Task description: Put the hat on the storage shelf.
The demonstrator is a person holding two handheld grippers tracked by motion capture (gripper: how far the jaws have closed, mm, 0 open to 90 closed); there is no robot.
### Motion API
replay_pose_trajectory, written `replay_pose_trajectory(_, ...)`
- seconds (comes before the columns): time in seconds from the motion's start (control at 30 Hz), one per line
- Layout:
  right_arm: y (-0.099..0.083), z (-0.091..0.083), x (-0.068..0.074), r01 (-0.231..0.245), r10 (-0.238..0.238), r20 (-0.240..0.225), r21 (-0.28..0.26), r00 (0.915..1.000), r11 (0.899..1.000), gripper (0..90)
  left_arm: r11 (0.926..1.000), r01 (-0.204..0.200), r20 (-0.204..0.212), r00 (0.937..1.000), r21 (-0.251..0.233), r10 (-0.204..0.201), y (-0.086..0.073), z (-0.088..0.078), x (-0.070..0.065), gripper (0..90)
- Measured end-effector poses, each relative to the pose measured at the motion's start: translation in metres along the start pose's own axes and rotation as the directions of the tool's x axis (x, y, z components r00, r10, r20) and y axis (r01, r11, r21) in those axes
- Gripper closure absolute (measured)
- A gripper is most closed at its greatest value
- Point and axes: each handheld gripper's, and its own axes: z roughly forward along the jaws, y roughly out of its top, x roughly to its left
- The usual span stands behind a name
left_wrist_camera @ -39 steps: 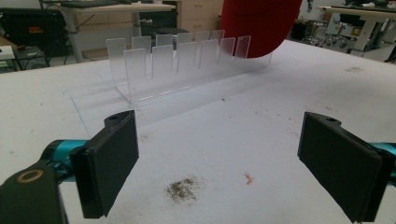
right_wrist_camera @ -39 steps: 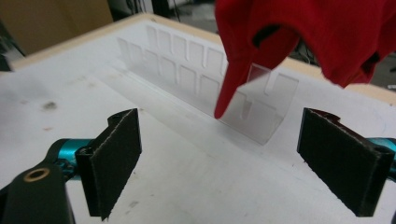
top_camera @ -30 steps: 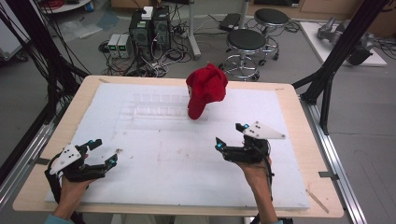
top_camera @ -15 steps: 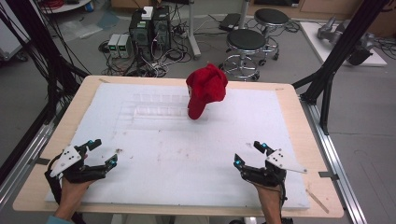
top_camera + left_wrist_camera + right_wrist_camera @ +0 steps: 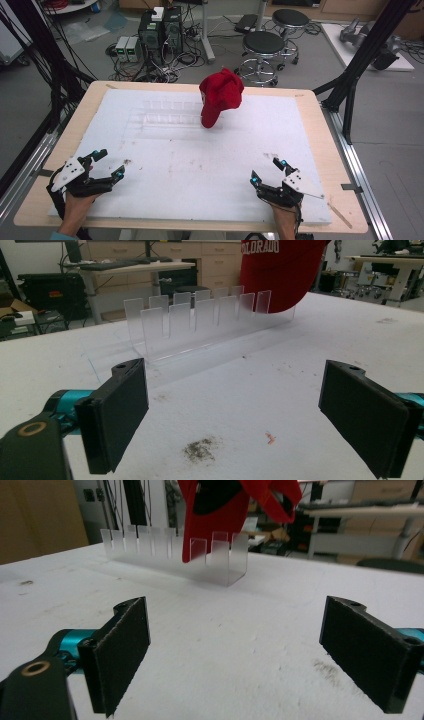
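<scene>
A red cap (image 5: 220, 97) hangs on the right end of a clear acrylic rack (image 5: 167, 114) at the back of the white table top. The left gripper view shows the cap (image 5: 282, 270) with "COLORADO" lettering over the rack (image 5: 200, 322). From the right gripper view the cap (image 5: 220, 510) droops over the rack's slots (image 5: 175, 550). My left gripper (image 5: 111, 164) rests open near the front left corner. Near the front right edge my right gripper (image 5: 266, 171) is open too. Both are empty and far from the cap.
The white board (image 5: 190, 160) lies on a wooden table (image 5: 320, 130). Dirt specks (image 5: 200, 449) mark the board near the left gripper. Black frame posts (image 5: 360, 60), stools (image 5: 265, 45) and computers (image 5: 160, 30) stand beyond the table.
My right gripper has pulled back from mid-table to the front right edge. The left gripper stayed put. The cap has not moved.
</scene>
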Motion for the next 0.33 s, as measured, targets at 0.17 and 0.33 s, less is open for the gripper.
replay_pose_trajectory(0.17,-0.0018,-0.0010,-0.0017,-0.011,0.011,0.004,-0.014,0.9999,1.000,11.6,1.0000,-0.008,-0.001,1.0000,0.001,0.008,-0.0001,-0.0001,-0.0010,12.8)
replay_pose_trajectory(0.33,-0.0021,-0.0009,-0.0016,-0.005,0.005,0.010,-0.016,0.9999,1.000,11.6,1.0000,-0.002,-0.012,0.9999,-0.004,0.002,-0.0003,-0.0004,-0.0009,12.9)
